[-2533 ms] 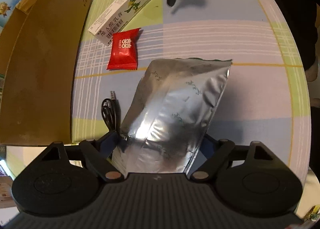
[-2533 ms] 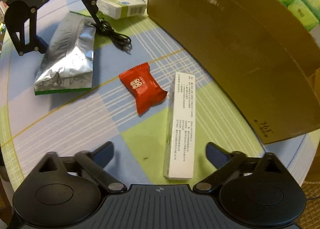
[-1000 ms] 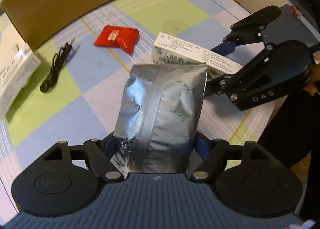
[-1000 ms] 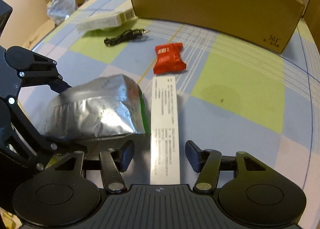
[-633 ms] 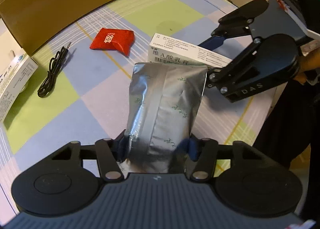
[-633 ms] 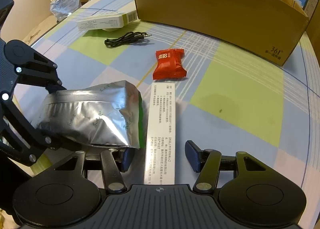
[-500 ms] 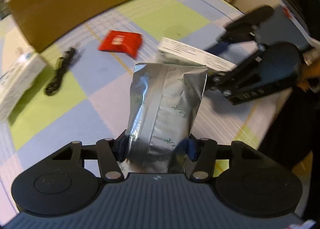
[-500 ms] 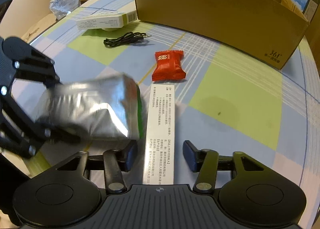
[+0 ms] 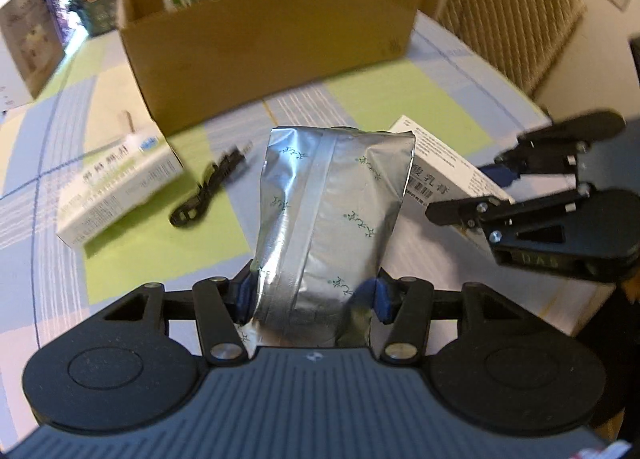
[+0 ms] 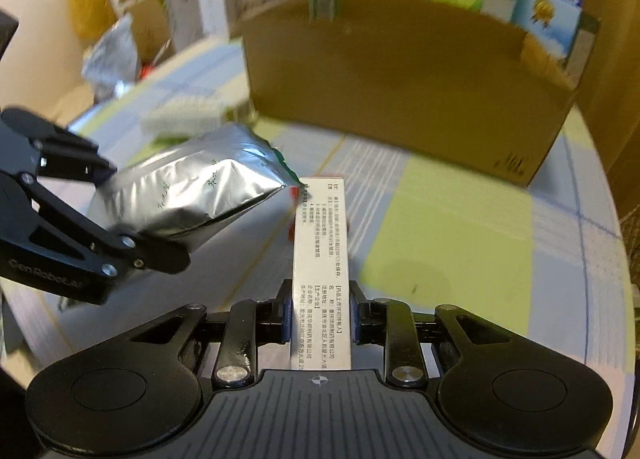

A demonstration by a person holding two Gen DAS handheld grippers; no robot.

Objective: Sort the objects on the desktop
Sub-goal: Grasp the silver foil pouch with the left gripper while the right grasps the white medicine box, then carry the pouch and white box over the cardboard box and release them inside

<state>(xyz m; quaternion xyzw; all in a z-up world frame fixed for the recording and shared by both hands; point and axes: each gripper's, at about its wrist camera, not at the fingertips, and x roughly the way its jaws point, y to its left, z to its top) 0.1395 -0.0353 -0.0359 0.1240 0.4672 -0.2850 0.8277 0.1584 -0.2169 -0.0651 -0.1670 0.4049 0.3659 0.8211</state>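
My left gripper (image 9: 310,299) is shut on a silver foil pouch (image 9: 332,211), held upright above the table; the same pouch (image 10: 192,195) shows at the left of the right wrist view. My right gripper (image 10: 318,317) is shut on a long white box (image 10: 322,259) with black print, lifted and pointing towards the cardboard box (image 10: 404,99). That white box (image 9: 444,171) and the right gripper (image 9: 552,215) appear at the right of the left wrist view. The cardboard box (image 9: 272,31) stands open at the back, with cartons inside. A red candy packet (image 10: 294,195) peeks out behind the white box.
A black cable (image 9: 208,187) and a white-green carton (image 9: 116,187) lie on the checked tablecloth (image 9: 168,247) left of the pouch. A wicker chair back (image 9: 516,19) stands past the table's right edge. Stacked cartons and bags (image 10: 120,51) crowd behind the table.
Both grippers have risen and tilted towards the cardboard box. My right gripper has shut on the white box and lifted it off the table. The left gripper keeps its hold on the pouch.
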